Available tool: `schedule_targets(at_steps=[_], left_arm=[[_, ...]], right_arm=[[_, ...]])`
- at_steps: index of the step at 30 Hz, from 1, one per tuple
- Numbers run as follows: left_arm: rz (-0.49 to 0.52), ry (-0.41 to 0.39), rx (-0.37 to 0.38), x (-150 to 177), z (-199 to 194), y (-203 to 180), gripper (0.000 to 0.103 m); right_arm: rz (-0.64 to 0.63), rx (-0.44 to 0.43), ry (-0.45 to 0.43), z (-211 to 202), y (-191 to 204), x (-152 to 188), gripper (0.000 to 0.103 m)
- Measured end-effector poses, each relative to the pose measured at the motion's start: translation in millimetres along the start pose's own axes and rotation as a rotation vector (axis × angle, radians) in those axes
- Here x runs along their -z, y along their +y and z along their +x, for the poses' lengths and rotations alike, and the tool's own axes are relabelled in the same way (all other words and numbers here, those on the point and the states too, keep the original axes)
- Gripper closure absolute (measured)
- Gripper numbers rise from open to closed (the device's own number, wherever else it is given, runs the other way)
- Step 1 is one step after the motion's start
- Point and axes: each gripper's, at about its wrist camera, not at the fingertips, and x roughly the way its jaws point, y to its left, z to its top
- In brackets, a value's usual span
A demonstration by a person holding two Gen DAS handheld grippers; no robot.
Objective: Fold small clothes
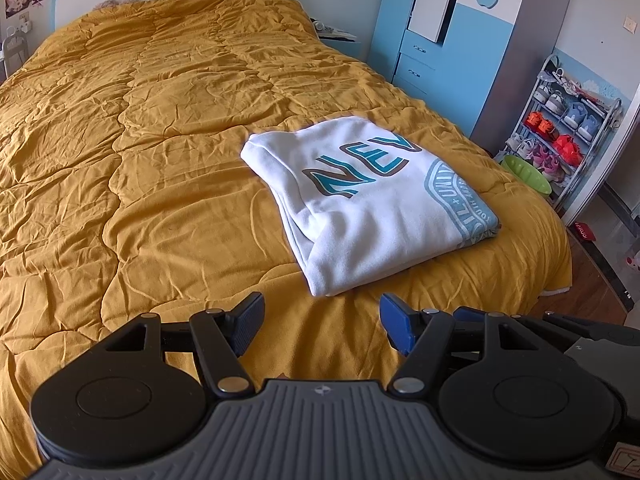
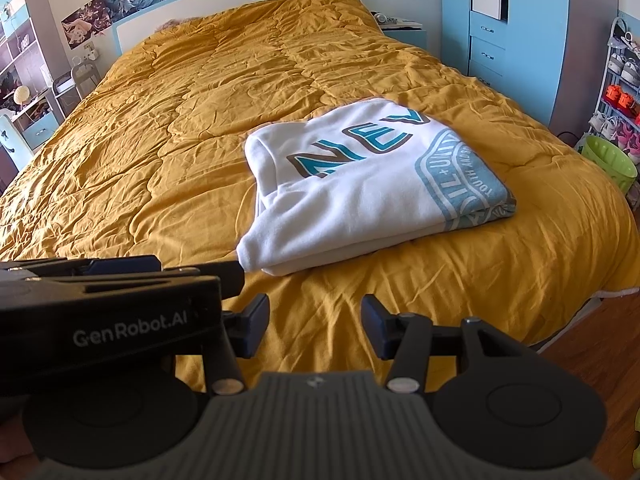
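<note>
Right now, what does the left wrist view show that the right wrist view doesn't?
Only the left wrist view: the red item on the floor beyond the bed's corner. Only the right wrist view: the shelves left of the bed. Both share the folded white sweatshirt on the yellow quilt, the green basin, and both open grippers: left gripper, right gripper.

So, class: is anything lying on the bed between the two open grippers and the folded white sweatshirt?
Nothing visible. Only bare yellow quilt lies between the left gripper and the folded white sweatshirt, and likewise ahead of the right gripper. Both grippers are open, empty and clear of the cloth.
</note>
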Motion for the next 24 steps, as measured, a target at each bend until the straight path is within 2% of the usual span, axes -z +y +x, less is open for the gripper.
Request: schedule_targets(at_steps=[24], left_arm=[[0.012, 0.007, -0.018, 1.6, 1.6, -0.5, 0.026]], right_arm=[[-0.009, -0.001, -0.003, -1.1, 3.7, 3.0, 0.056]])
